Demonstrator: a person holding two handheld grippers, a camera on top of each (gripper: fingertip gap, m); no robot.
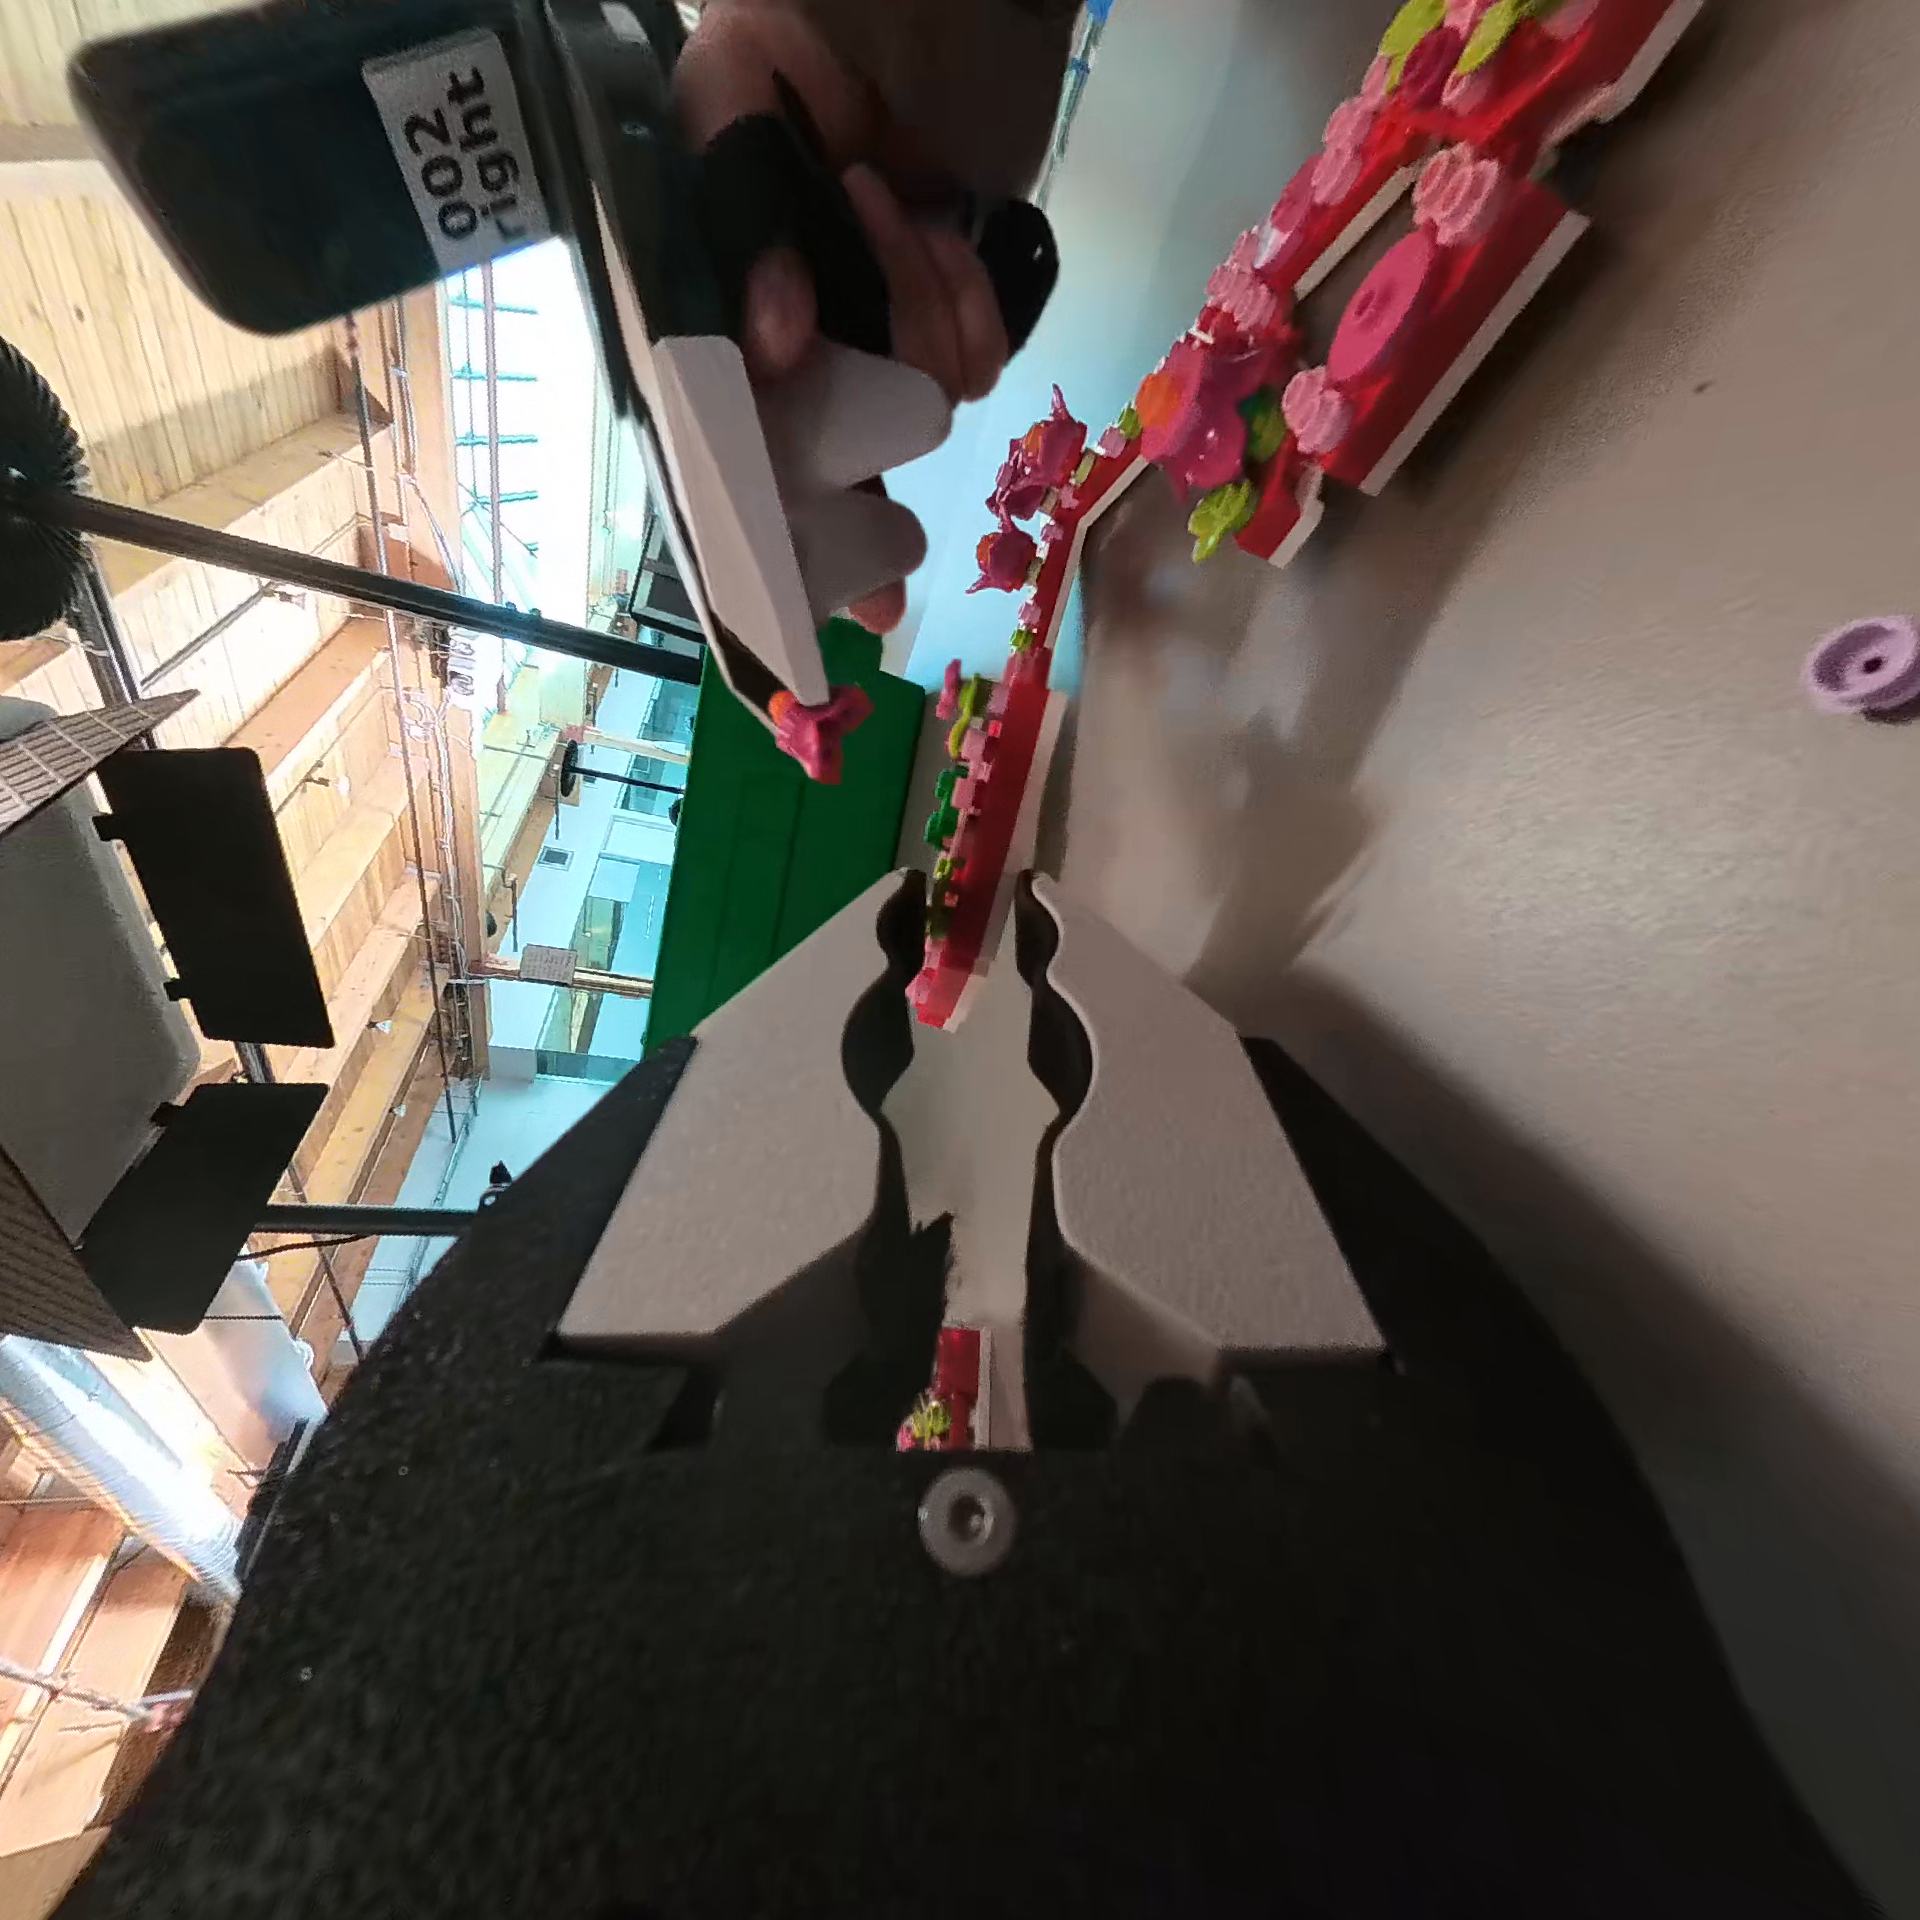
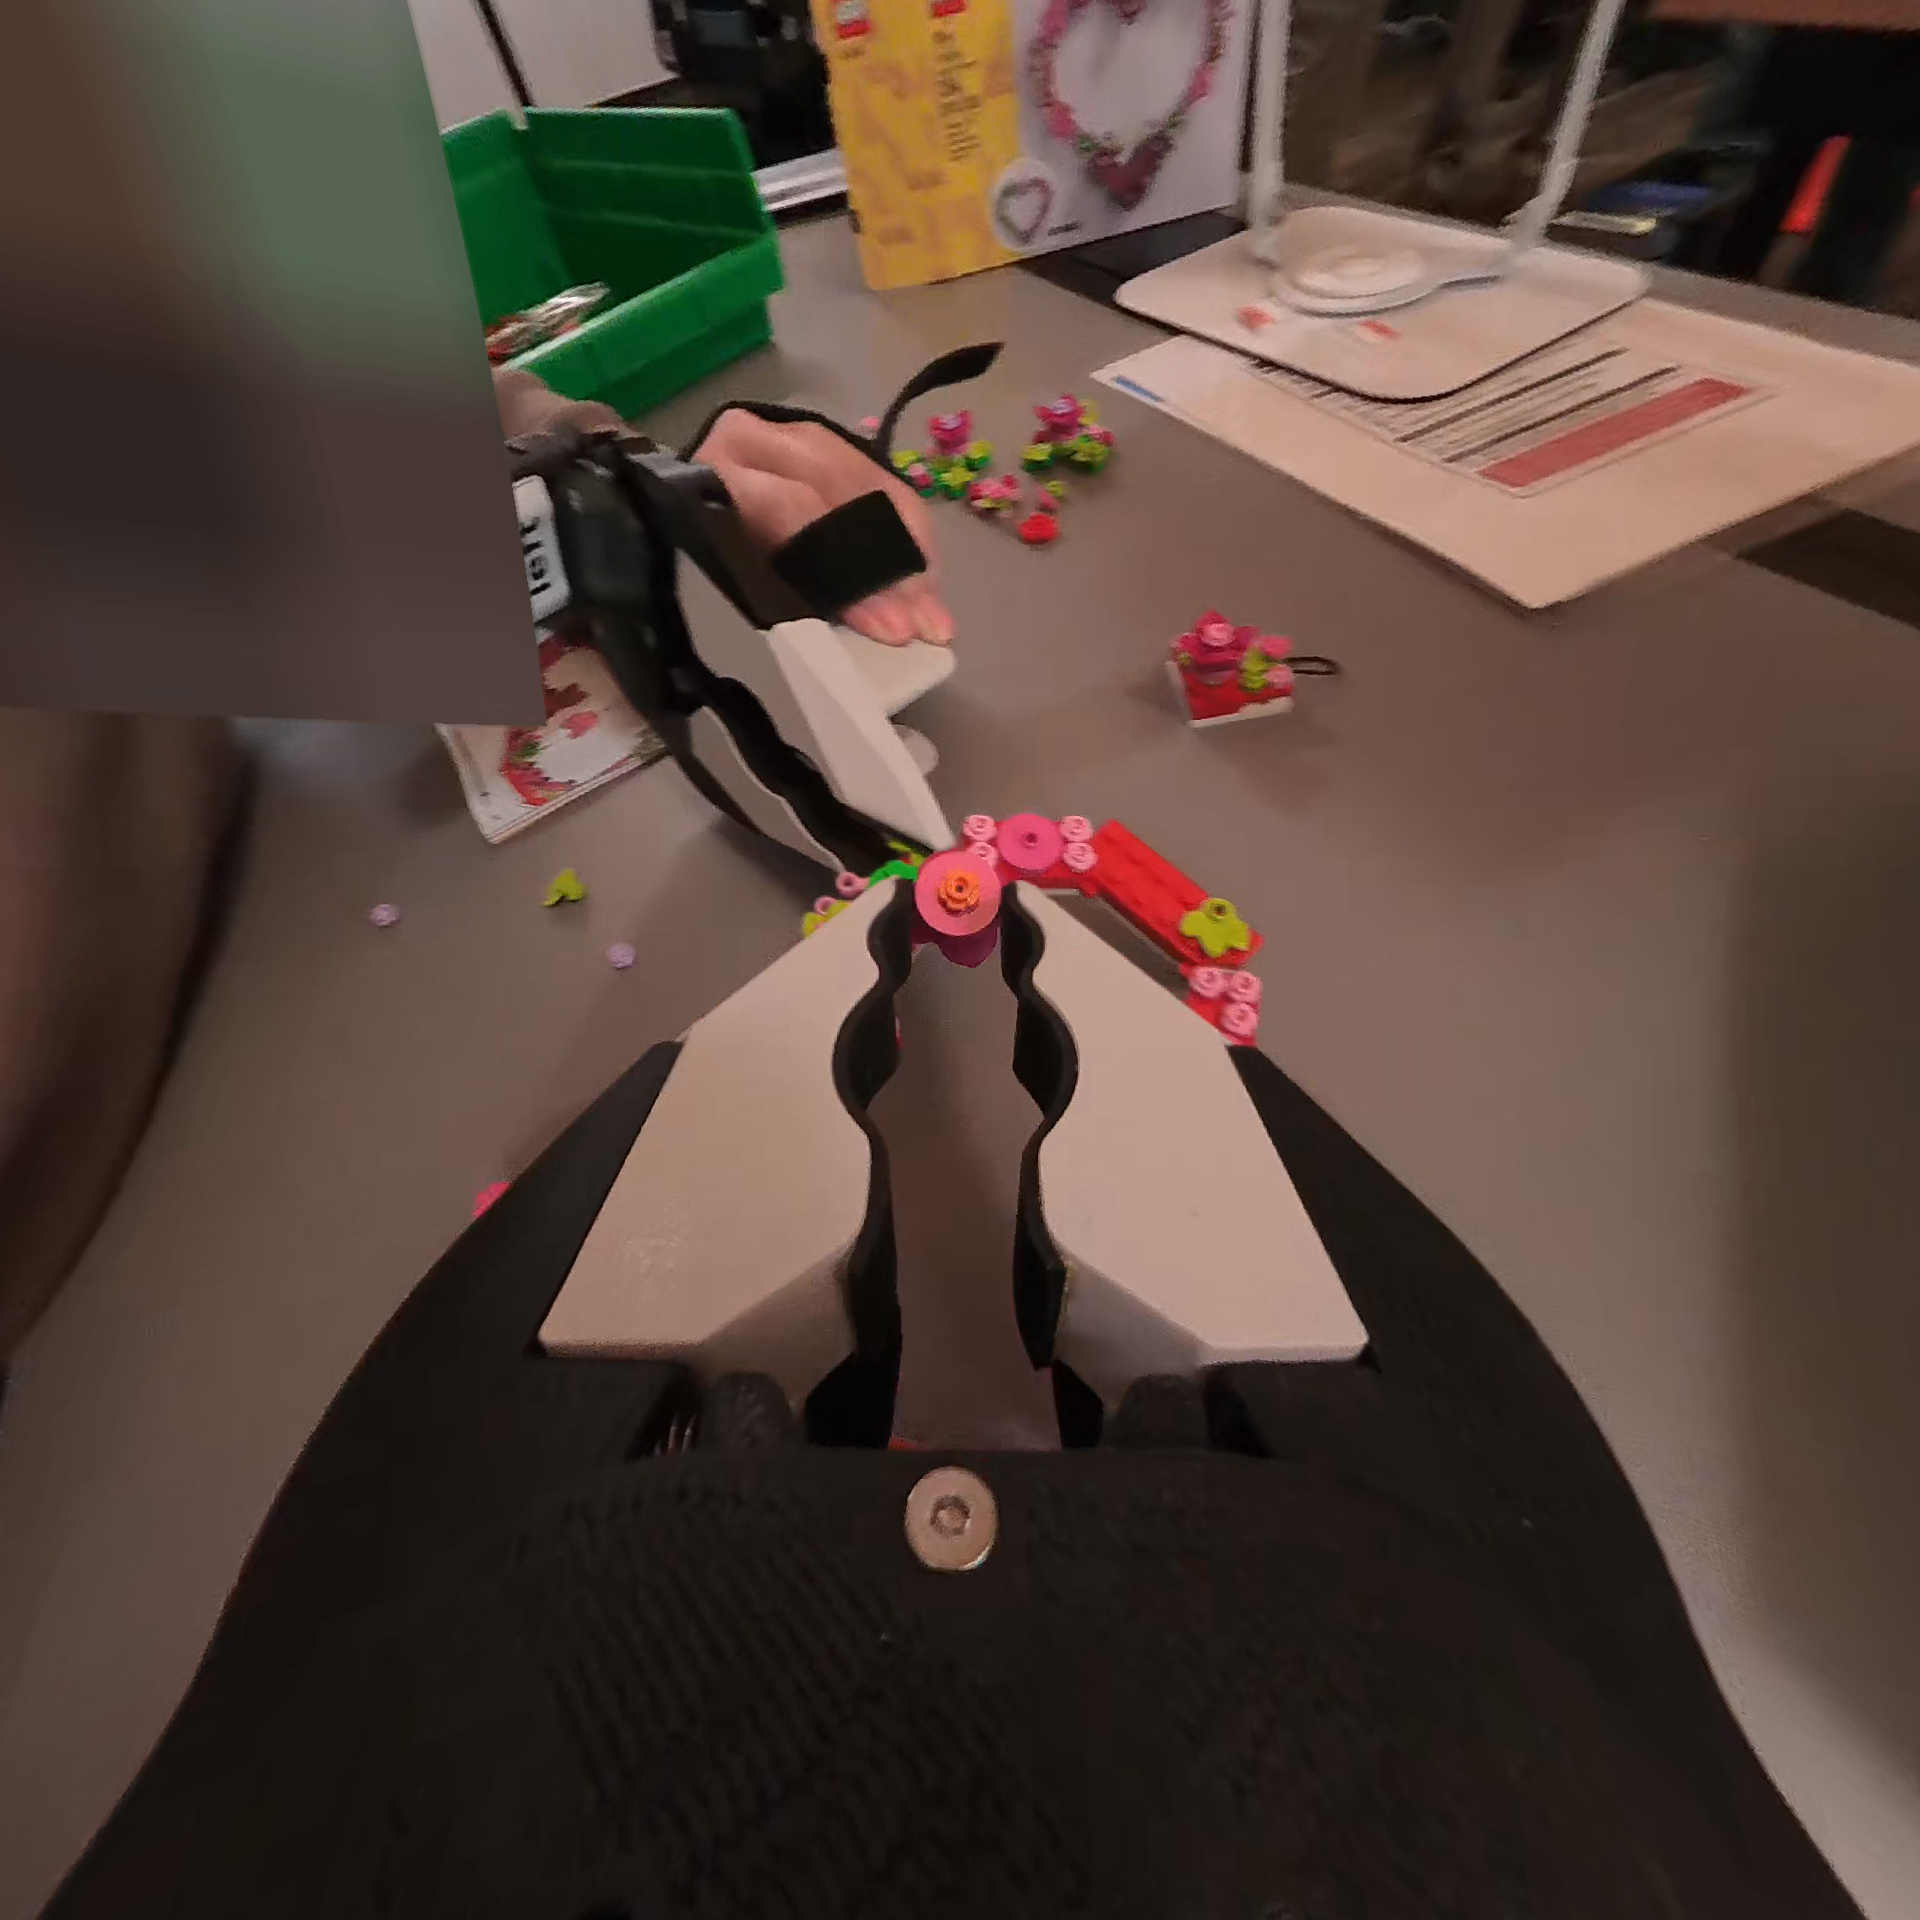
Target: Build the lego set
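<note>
A: where's the heart frame [image 1: 977, 914] being held?

B: mid-frame, left wrist view. It's pinched edge-on by the left gripper [image 1: 971, 883].

A: and the right gripper [image 2: 951, 914]?

B: centre of its view, clamped narrow on a pink flower [image 2: 956, 894], right over the frame.

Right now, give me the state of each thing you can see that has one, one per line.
Left gripper: shut on the red lego frame, edge-on.
Right gripper: shut on the pink flower piece.
Red lego frame: partly built; studs still bare.
Pink flower piece: held just above the frame, not yet pressed on.
Green bin: open.
Small red sub-build: flat on the table, apart from the frame.
</note>
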